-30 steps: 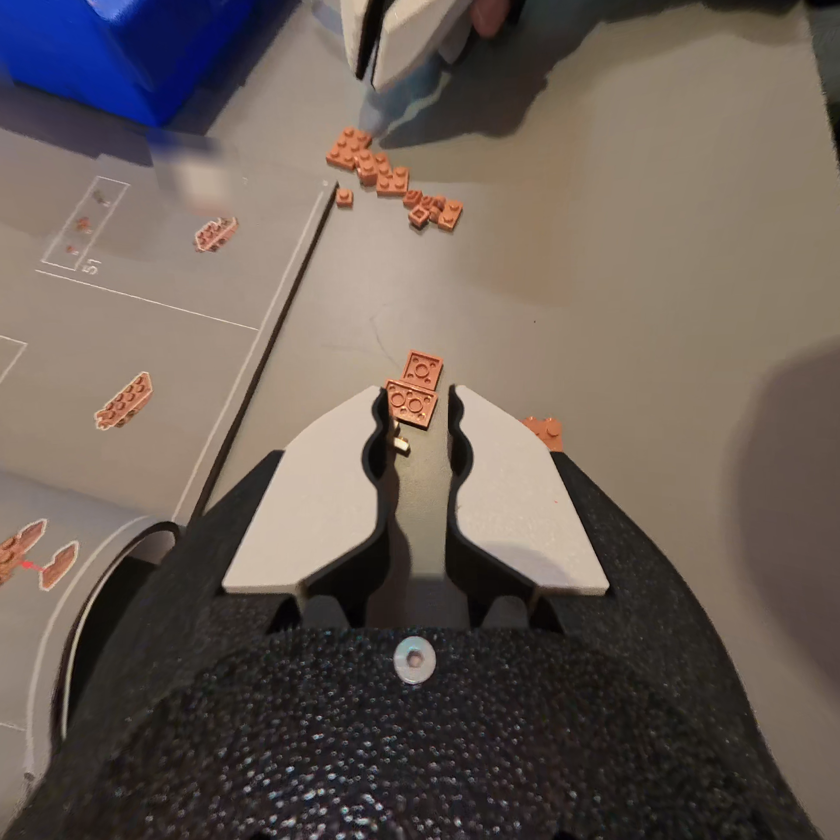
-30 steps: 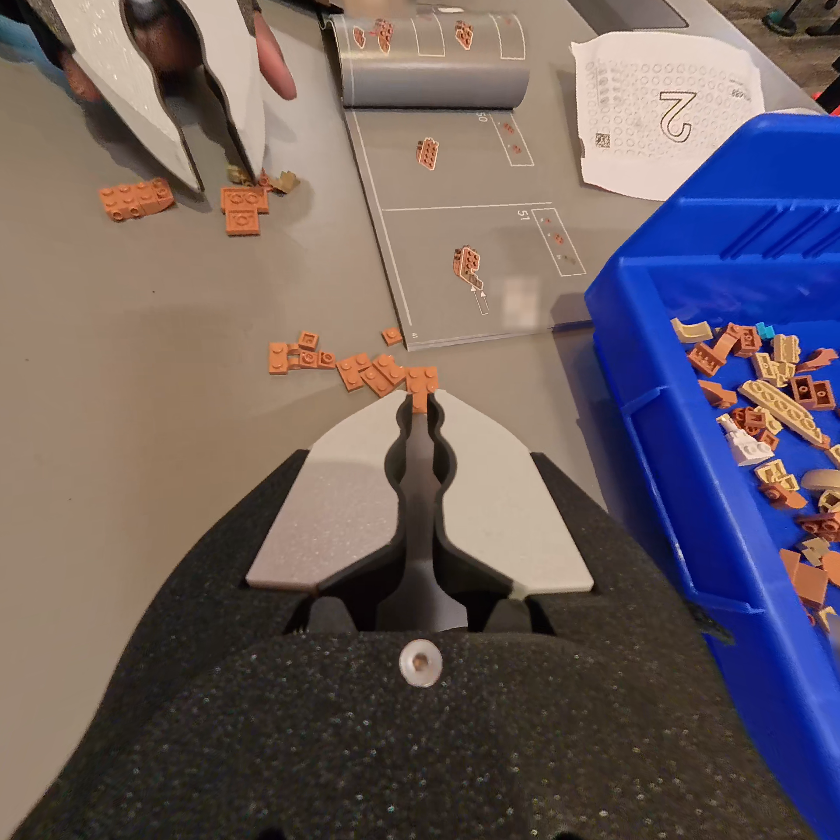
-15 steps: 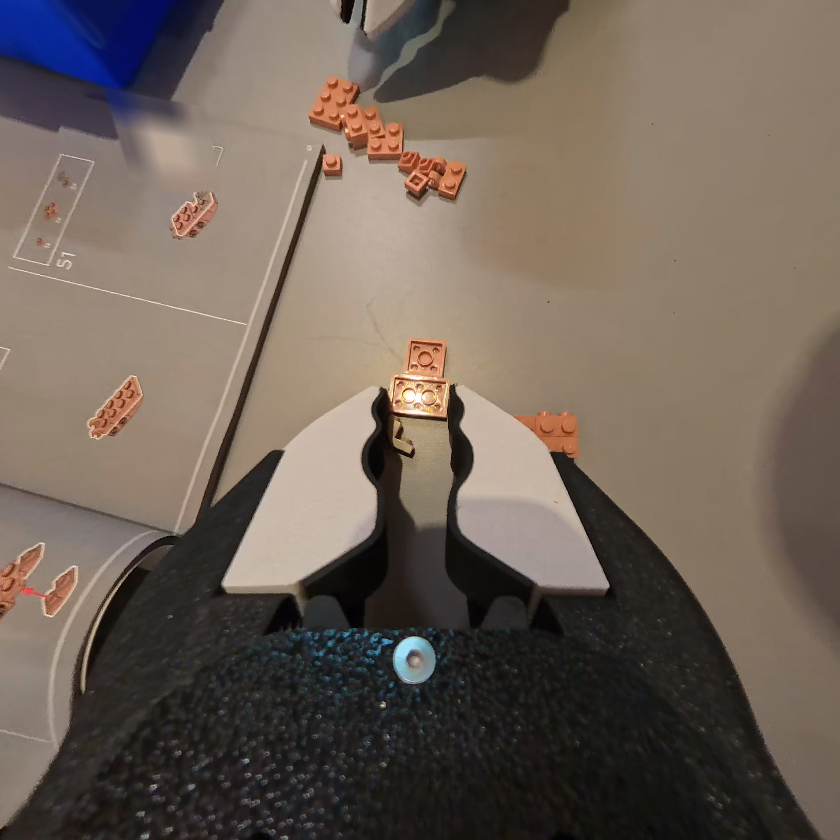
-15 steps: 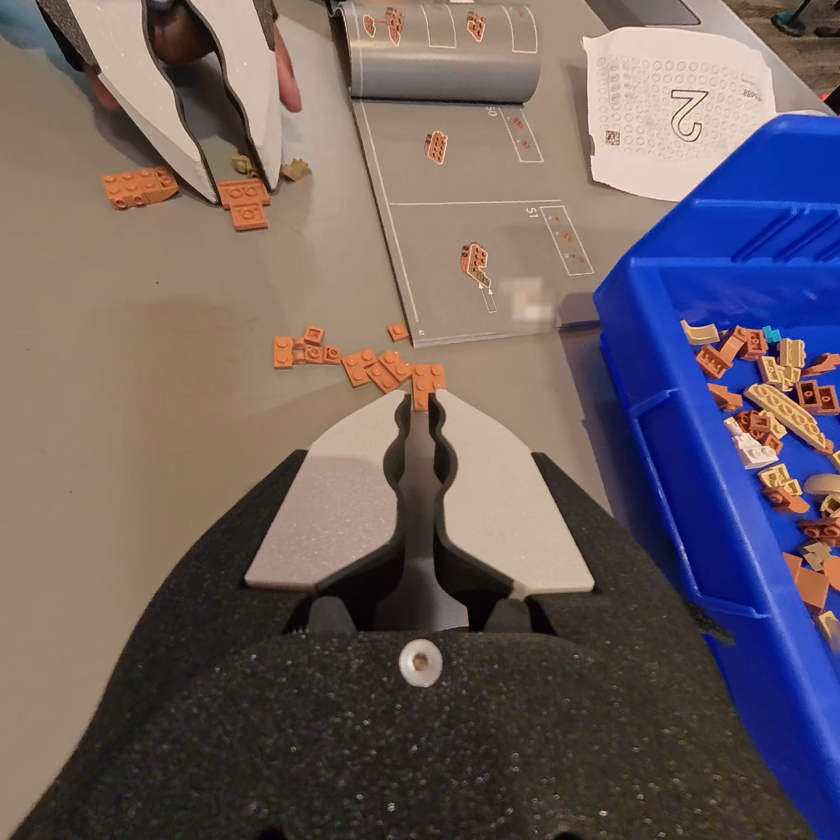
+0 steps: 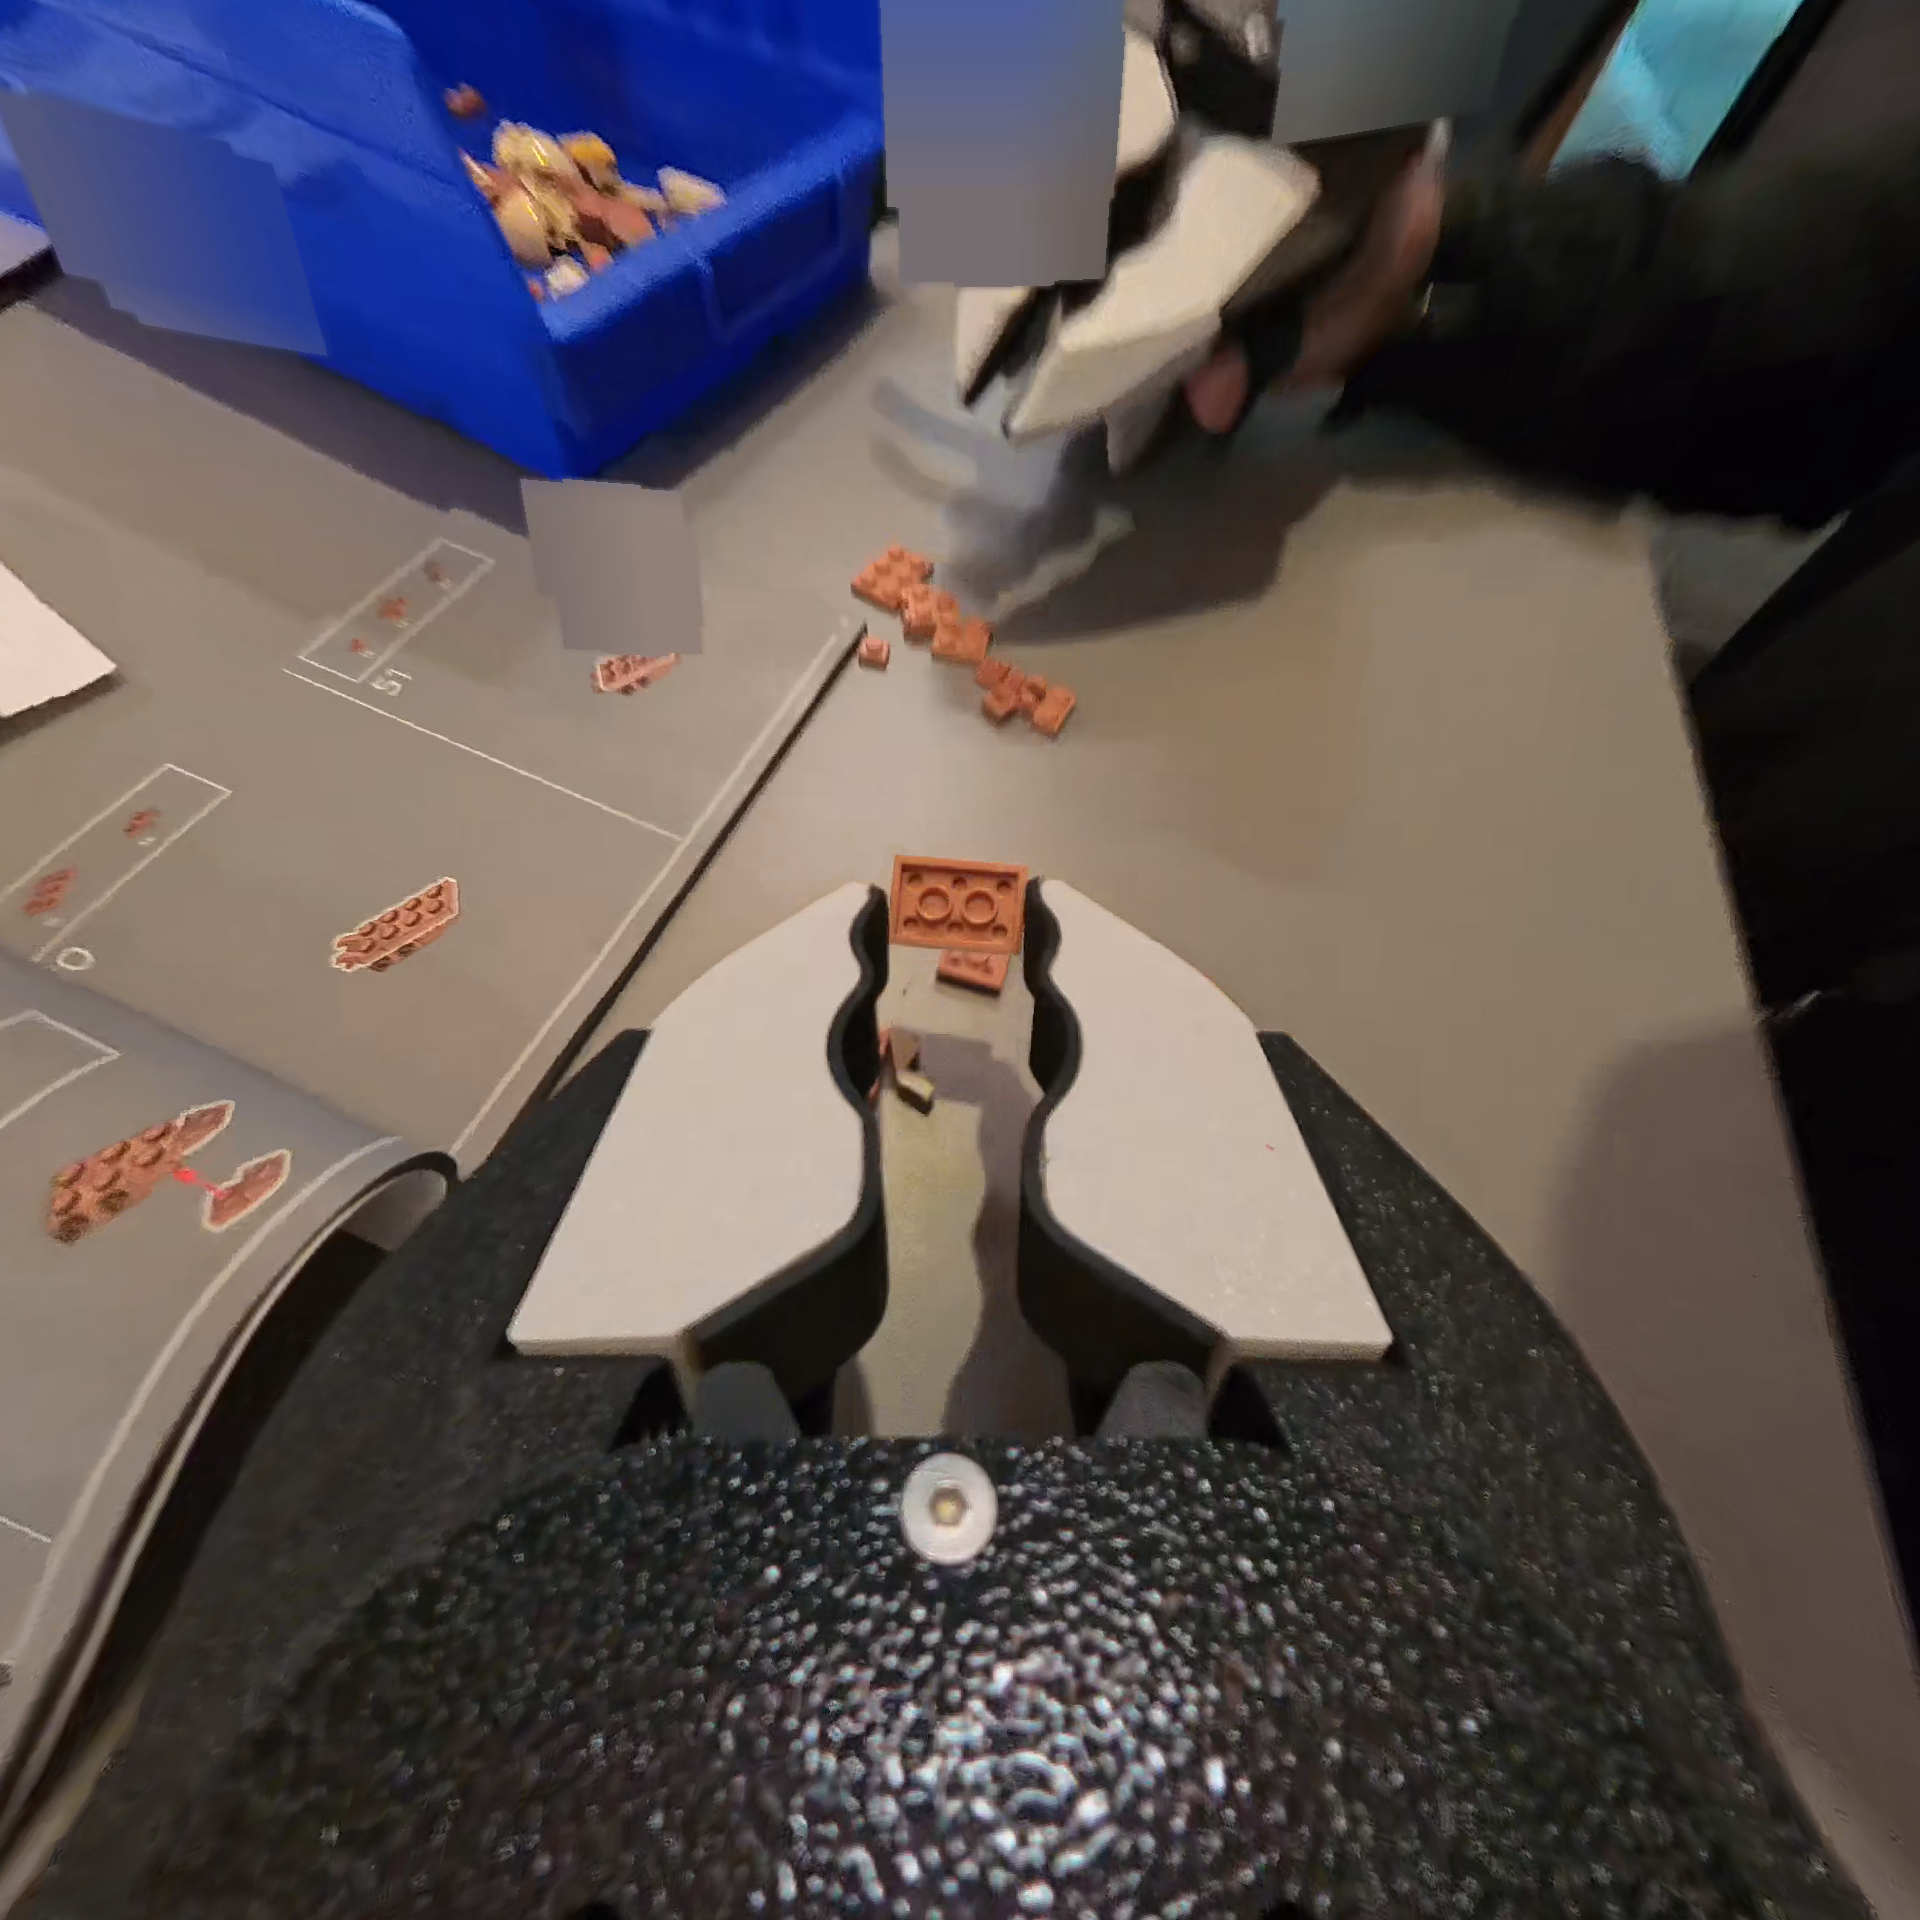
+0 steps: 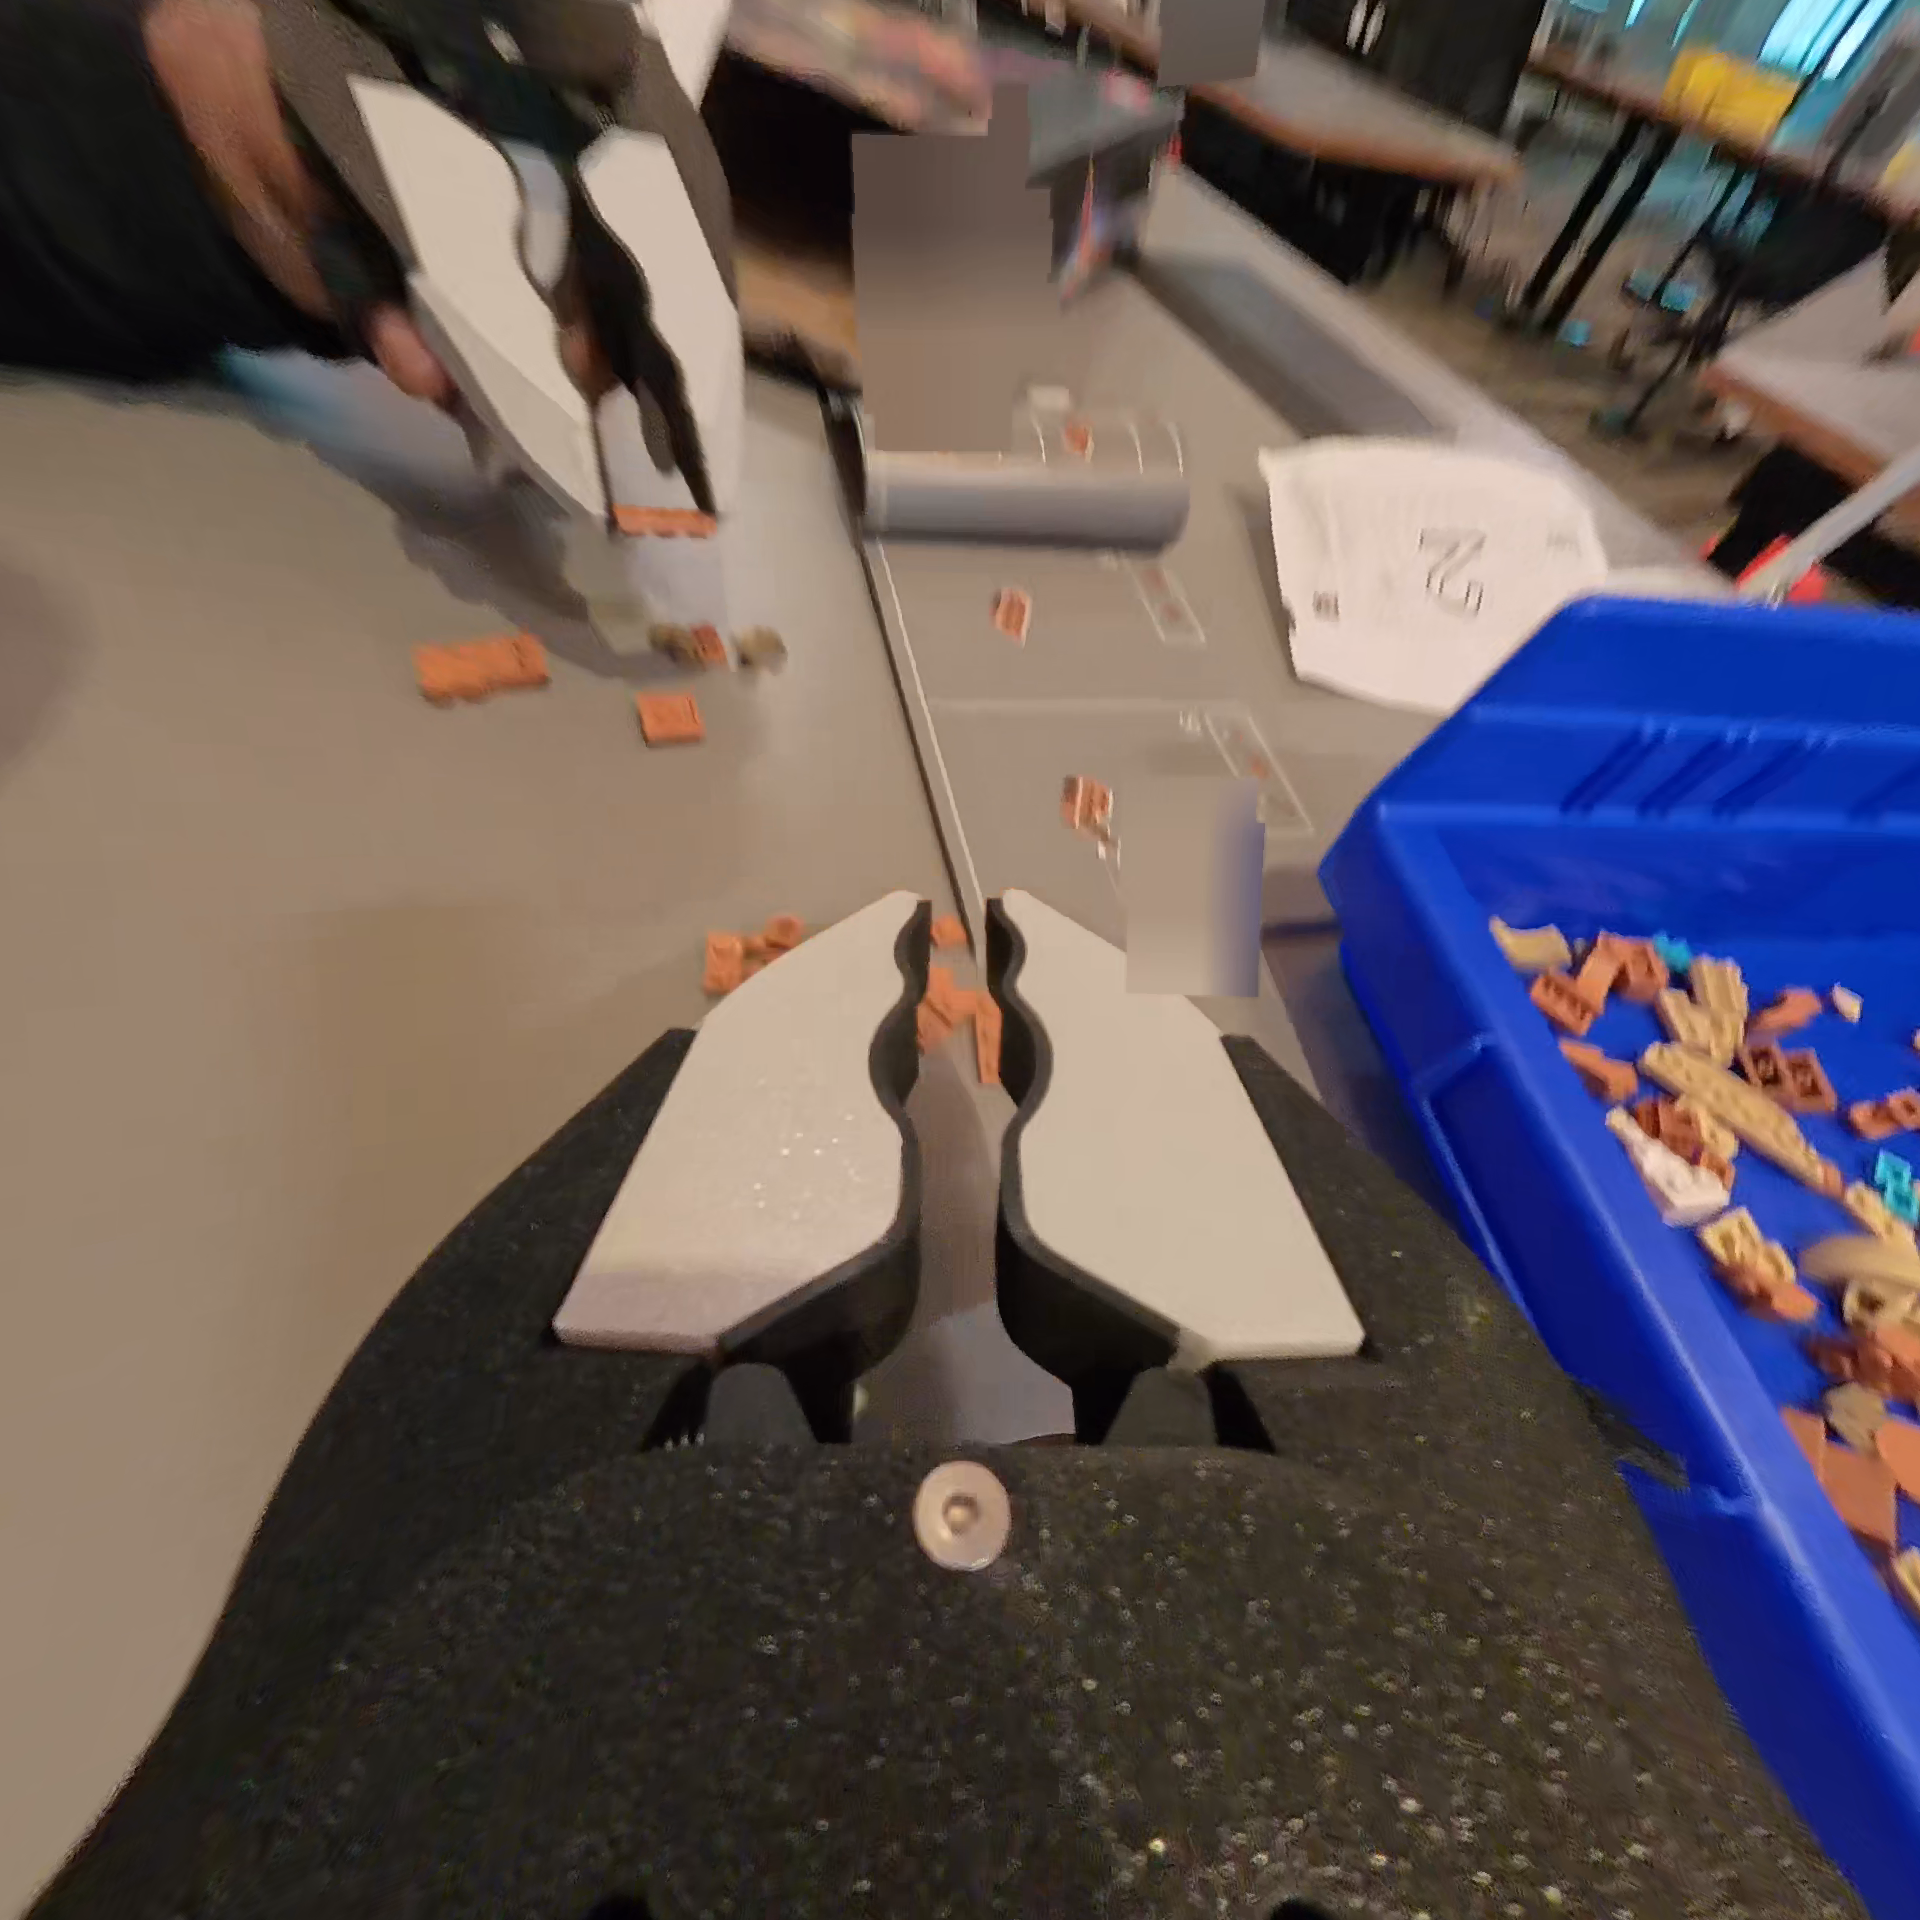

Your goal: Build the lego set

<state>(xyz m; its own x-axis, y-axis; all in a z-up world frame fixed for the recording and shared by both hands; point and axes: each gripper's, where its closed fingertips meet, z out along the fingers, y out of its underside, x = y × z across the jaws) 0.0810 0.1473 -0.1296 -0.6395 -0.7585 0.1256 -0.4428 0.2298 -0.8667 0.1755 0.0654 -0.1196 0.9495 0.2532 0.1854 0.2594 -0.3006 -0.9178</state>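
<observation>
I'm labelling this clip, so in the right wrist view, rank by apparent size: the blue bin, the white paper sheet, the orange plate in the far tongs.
1. blue bin, though it lies nearest the camera
2. white paper sheet
3. orange plate, pinched in the left tongs, farthest away

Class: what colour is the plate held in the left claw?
Reddish-brown plate; clearest in the left wrist view.

Two grippers [image 5: 958,914] [image 6: 953,920], one blue bin [image 6: 1662,810] (mixed small bricks inside, too many to count), one open booklet [image 5: 312,831], one white sheet [image 6: 1423,561]
</observation>
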